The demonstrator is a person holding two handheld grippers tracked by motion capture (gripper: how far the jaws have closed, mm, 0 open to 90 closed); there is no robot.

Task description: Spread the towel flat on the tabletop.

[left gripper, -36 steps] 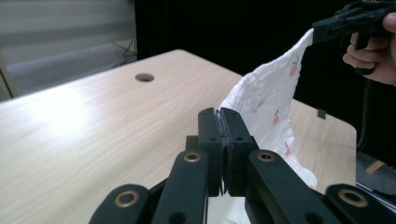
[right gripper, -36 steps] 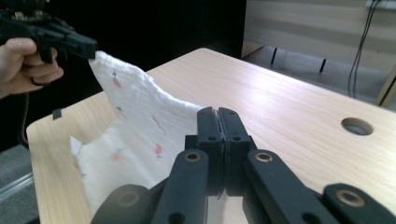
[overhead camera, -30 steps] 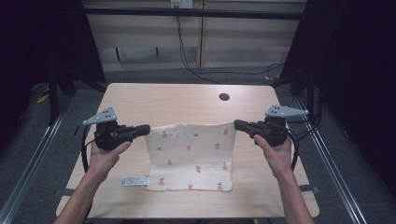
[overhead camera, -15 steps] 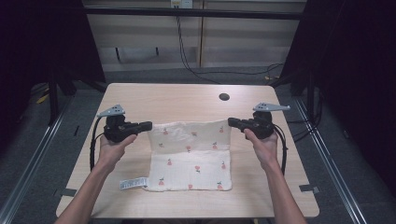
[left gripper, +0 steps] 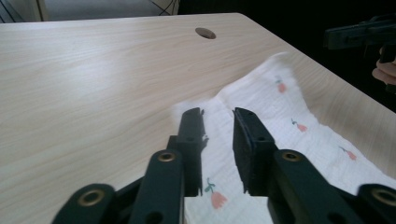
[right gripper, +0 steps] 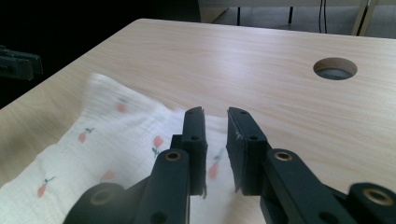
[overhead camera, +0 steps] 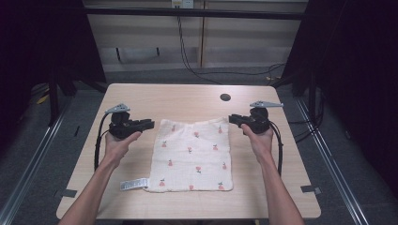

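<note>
You have just been spreading both sets of fingers, the left gripper and right gripper letting go the far corners of the white flower-printed muslin cloth now flat on the pale wooden table; next, I'd judge, draw clear and re-grip for a fold.

From here I see the pale wooden surface lying bare along its whole far half, so either hand can sweep there freely; the one break is a small round dark cable hole near the far right. The flat white cloth with small red flower prints covers the middle and stands no higher than a fold. My left tongs sit just beside its far left corner, my right tongs at its far right corner. A white label strip lies at the near left corner.
</note>
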